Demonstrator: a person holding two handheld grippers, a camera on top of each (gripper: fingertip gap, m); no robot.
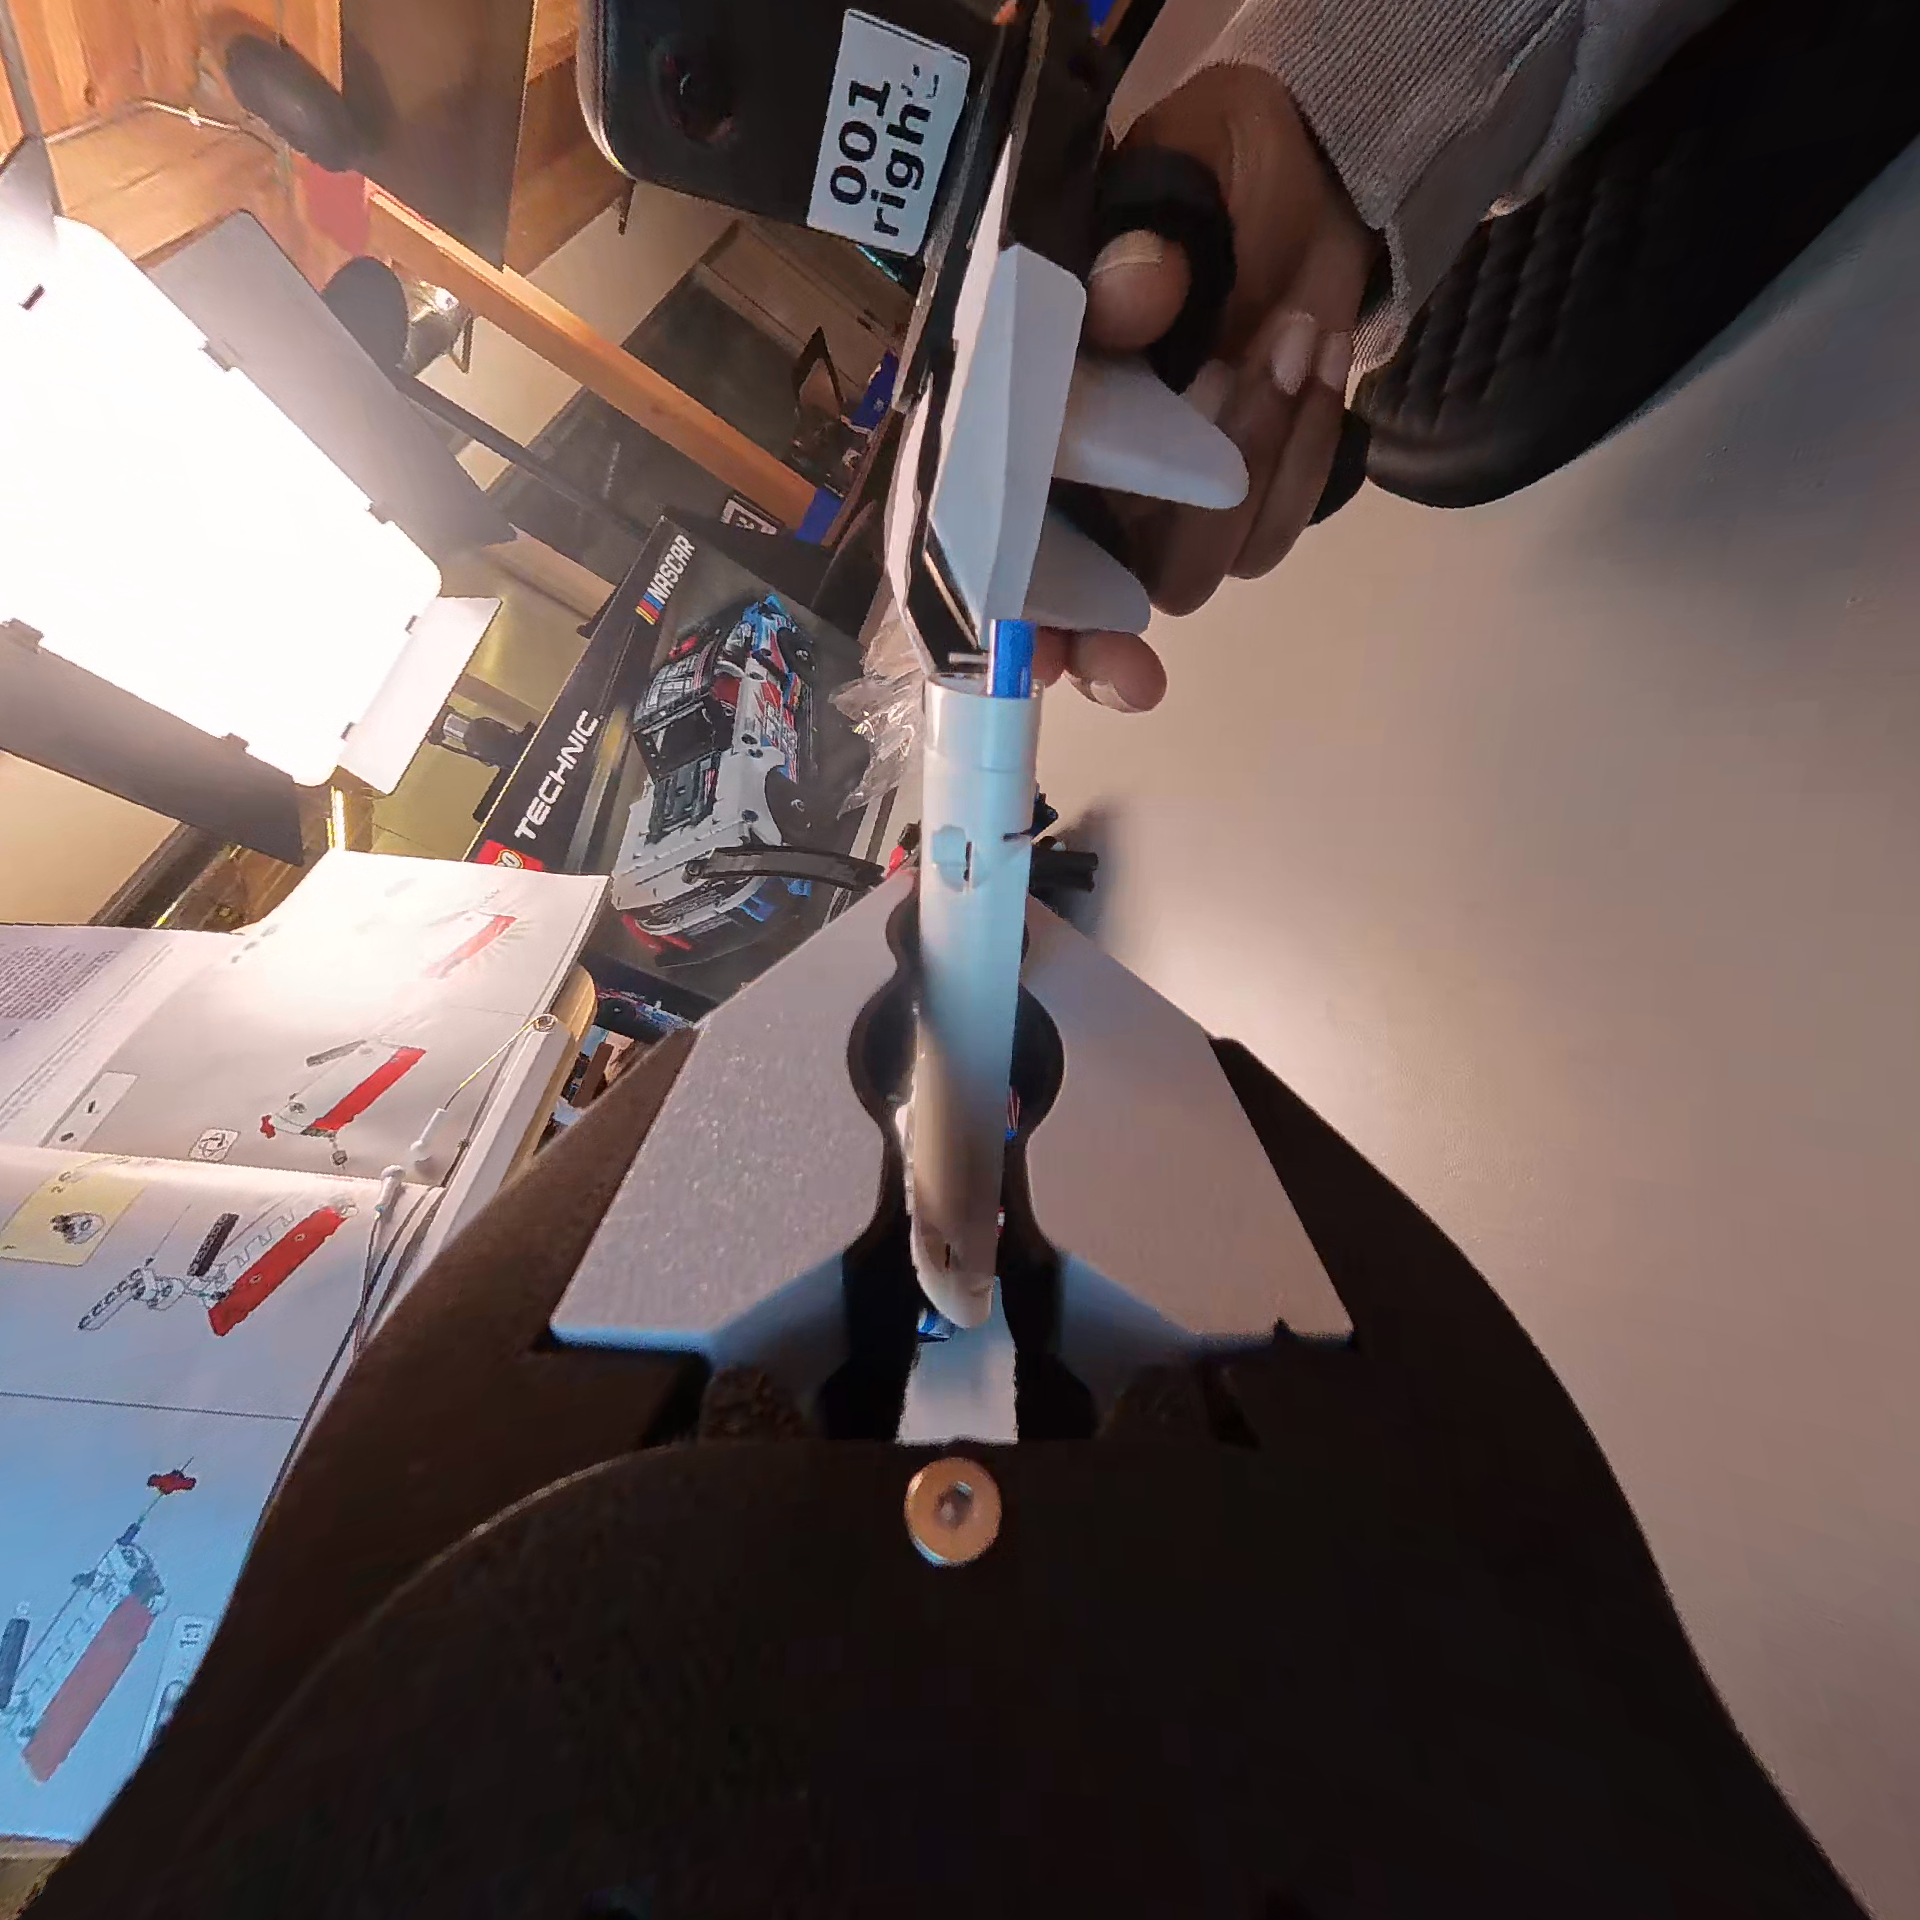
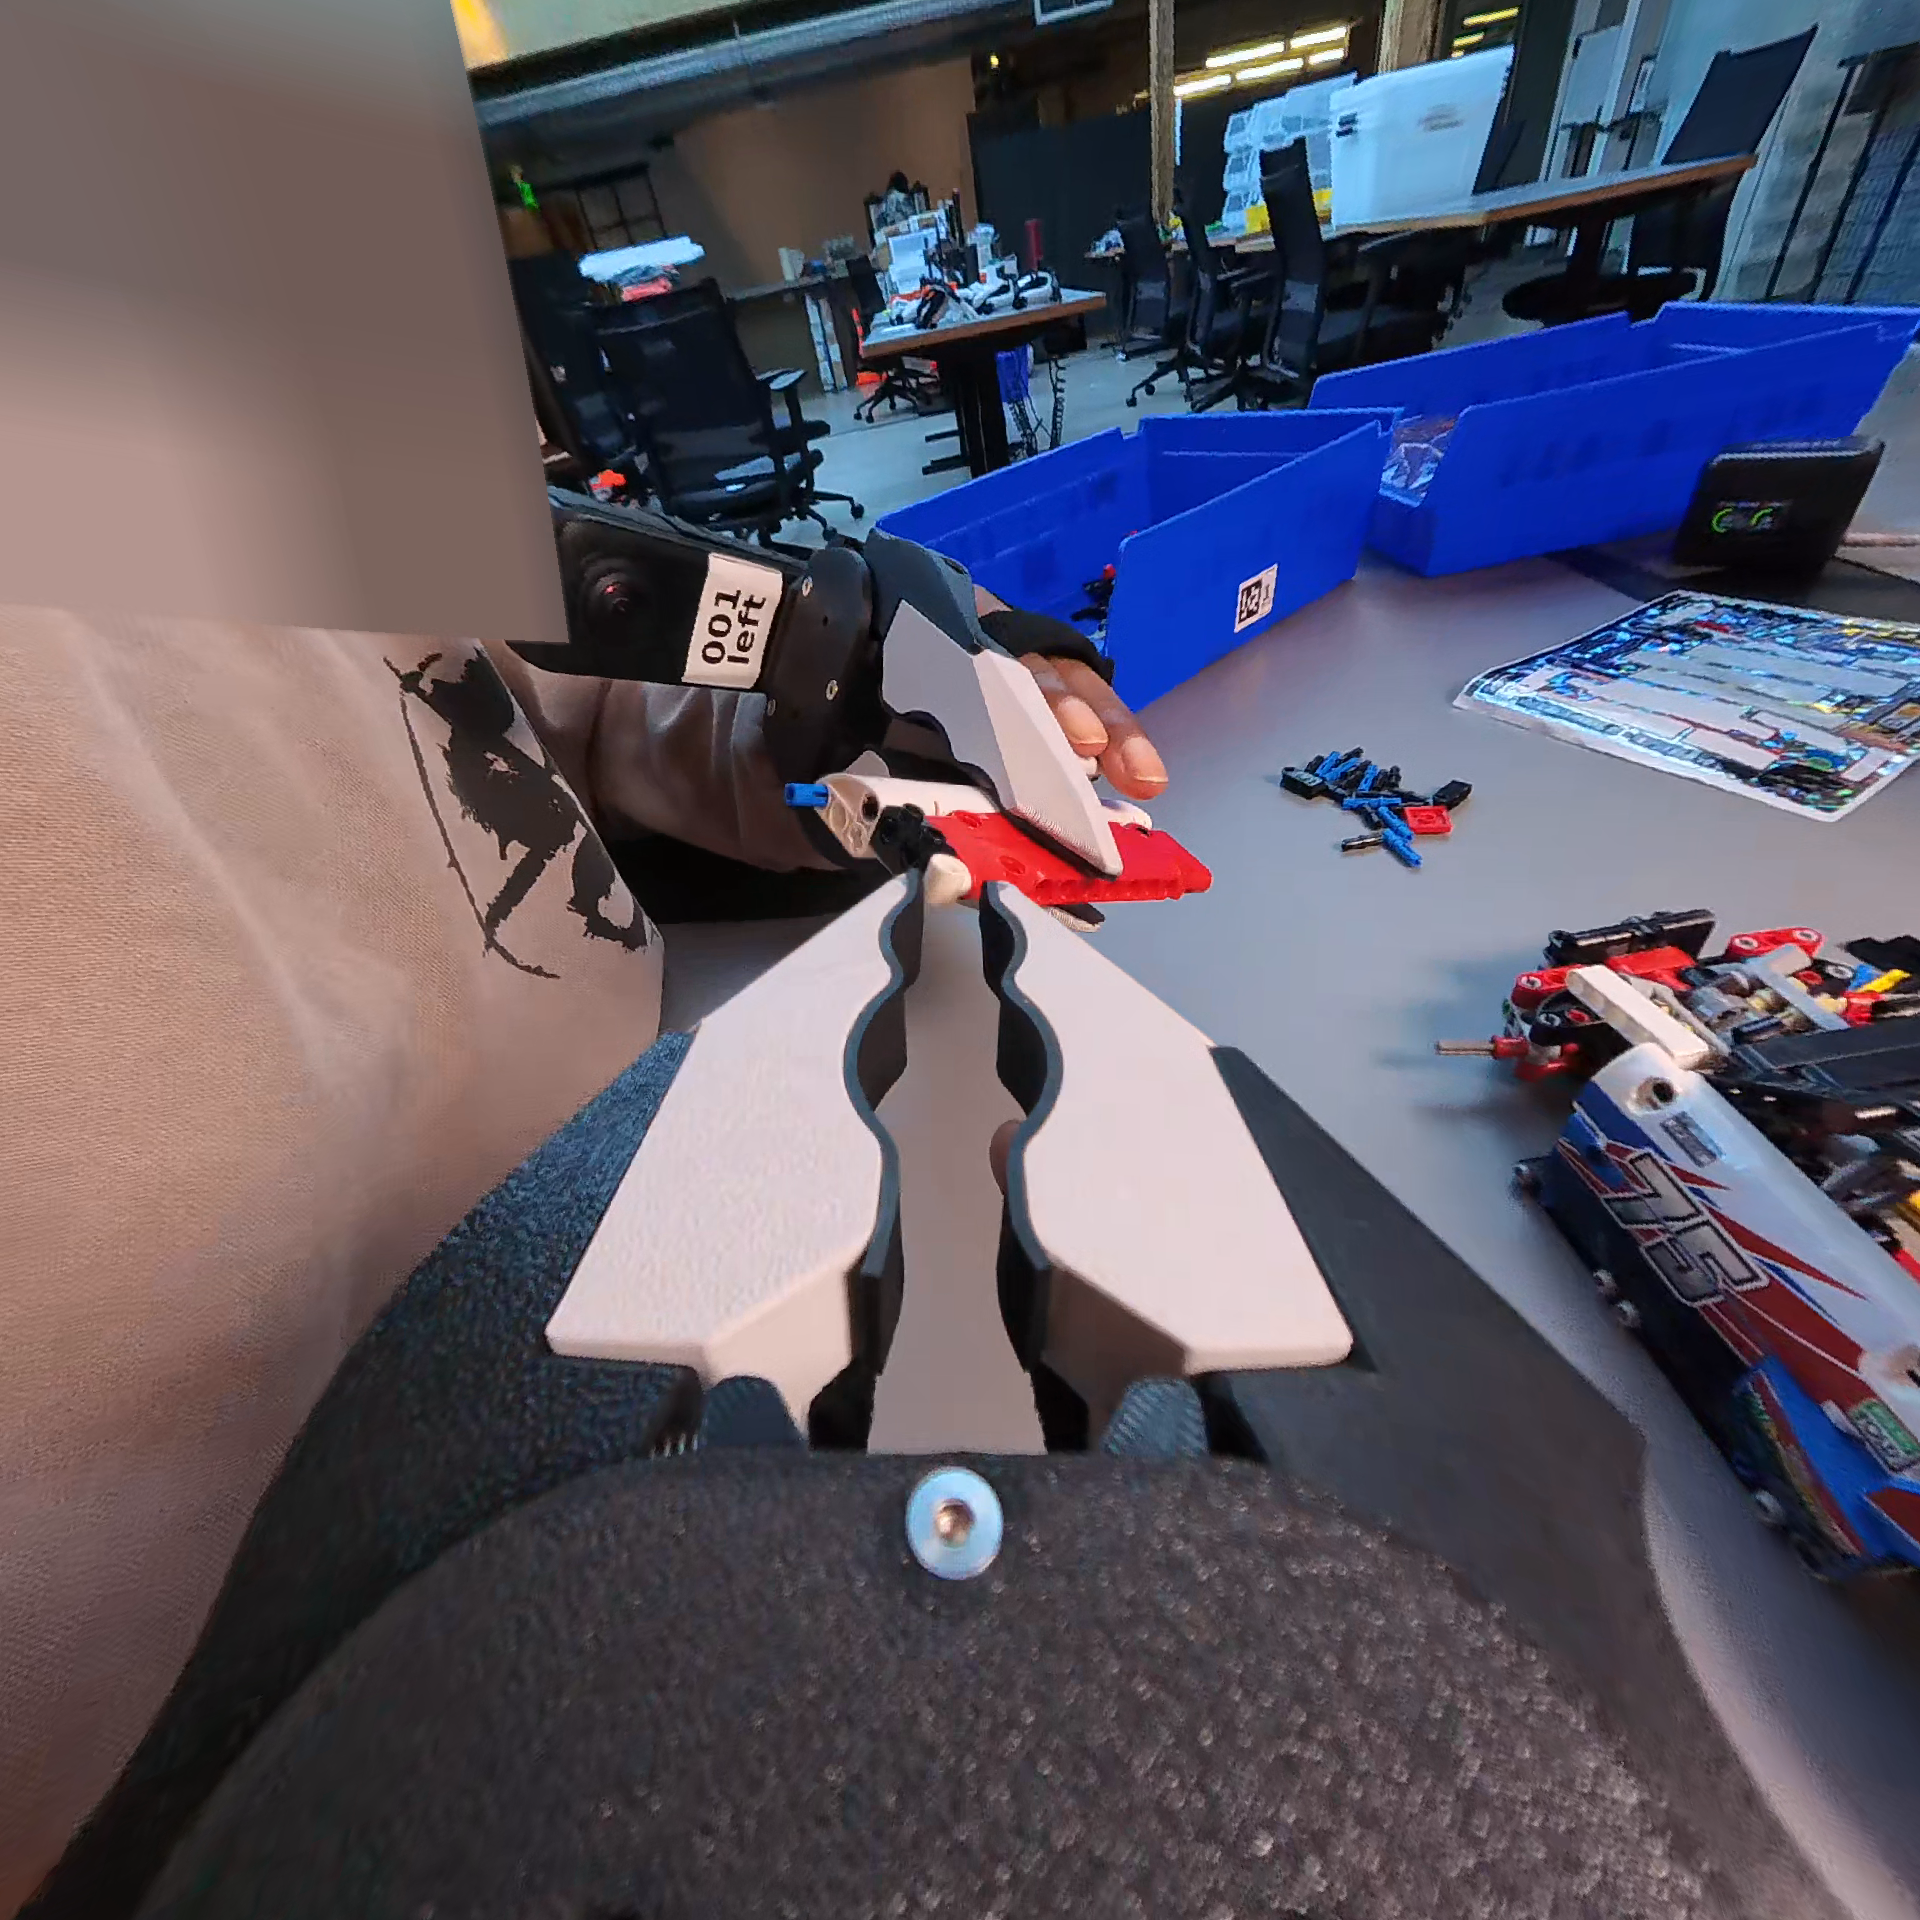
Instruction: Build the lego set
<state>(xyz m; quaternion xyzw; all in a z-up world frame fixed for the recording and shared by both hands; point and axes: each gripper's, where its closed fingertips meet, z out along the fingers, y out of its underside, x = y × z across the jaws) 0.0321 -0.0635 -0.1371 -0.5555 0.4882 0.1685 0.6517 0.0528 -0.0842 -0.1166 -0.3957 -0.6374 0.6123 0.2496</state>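
My left gripper (image 1: 966, 914) is shut on a Lego sub-assembly (image 1: 971, 1039), seen edge-on as a white strip. In the right wrist view it is a red panel (image 2: 1081, 868) with white and black parts and a blue pin (image 2: 805, 795) at its end, held above the grey table (image 2: 1299, 987) by the left gripper (image 2: 1091, 873). My right gripper (image 2: 951, 894) has its jaws narrowly apart, and the tips pinch a small white part on the sub-assembly's near edge. In the left wrist view the right gripper (image 1: 971, 644) meets the sub-assembly's far end beside the blue pin (image 1: 1010, 660).
A partly built car (image 2: 1714, 1195) lies at the right. A pile of loose pins (image 2: 1371, 795), a sticker sheet (image 2: 1704, 696), blue bins (image 2: 1195, 520) and a black device (image 2: 1777, 509) sit farther back. An open instruction booklet (image 1: 208, 1195) and the set's box (image 1: 707, 748) are on the left. Both grippers' tips are close together, under 4 cm apart.
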